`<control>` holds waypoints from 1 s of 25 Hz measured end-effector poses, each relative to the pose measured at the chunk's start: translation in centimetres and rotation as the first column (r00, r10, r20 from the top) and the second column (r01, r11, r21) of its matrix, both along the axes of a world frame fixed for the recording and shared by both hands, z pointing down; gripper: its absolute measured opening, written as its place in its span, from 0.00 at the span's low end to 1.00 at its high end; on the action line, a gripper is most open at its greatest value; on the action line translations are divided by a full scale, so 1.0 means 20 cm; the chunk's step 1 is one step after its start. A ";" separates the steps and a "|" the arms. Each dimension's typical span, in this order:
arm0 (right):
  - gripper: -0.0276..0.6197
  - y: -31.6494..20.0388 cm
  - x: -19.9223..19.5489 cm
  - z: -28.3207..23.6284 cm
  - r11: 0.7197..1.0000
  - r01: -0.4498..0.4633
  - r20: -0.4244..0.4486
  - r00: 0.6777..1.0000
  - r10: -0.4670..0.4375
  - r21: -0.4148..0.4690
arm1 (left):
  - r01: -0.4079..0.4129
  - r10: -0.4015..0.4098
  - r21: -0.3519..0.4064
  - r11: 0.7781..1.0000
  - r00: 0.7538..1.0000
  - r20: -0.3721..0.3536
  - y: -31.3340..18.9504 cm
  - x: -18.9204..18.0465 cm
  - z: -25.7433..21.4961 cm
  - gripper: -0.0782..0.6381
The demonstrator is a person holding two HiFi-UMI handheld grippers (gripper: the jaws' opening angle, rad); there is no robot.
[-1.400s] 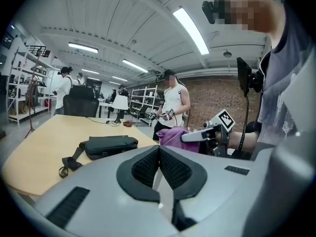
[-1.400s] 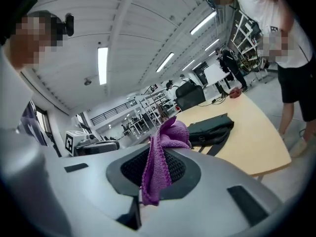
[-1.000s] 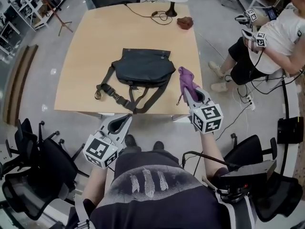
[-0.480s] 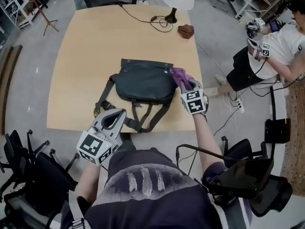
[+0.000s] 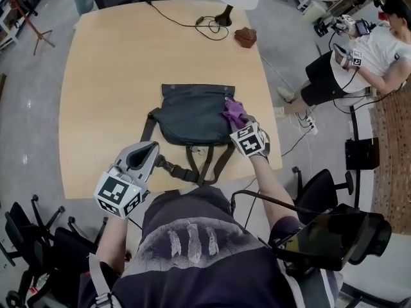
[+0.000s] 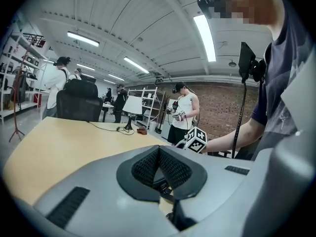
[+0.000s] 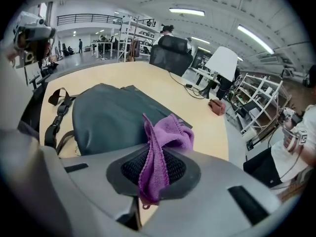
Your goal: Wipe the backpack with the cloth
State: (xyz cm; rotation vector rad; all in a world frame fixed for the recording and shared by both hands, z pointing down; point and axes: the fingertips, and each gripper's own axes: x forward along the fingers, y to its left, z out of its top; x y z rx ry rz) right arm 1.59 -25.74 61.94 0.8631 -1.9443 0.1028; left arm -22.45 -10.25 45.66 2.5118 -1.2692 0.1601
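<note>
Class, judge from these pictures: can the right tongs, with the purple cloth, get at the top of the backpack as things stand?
Probably yes. The right tongs, shut on the purple cloth, hang at the right edge of the backpack, and nothing lies between them and its dark top face.

The cloth is purple knit. The backpack is dark charcoal with black straps. The table is pale wood. The left gripper and right gripper are grey, their cubes patterned with black-and-white squares.
</note>
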 end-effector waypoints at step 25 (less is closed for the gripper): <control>0.09 0.42 -0.71 0.04 0.878 0.357 0.161 0.933 -0.321 -0.320 | 0.027 -0.027 -0.040 0.999 1.000 0.001 -0.09 0.09 0.05 0.12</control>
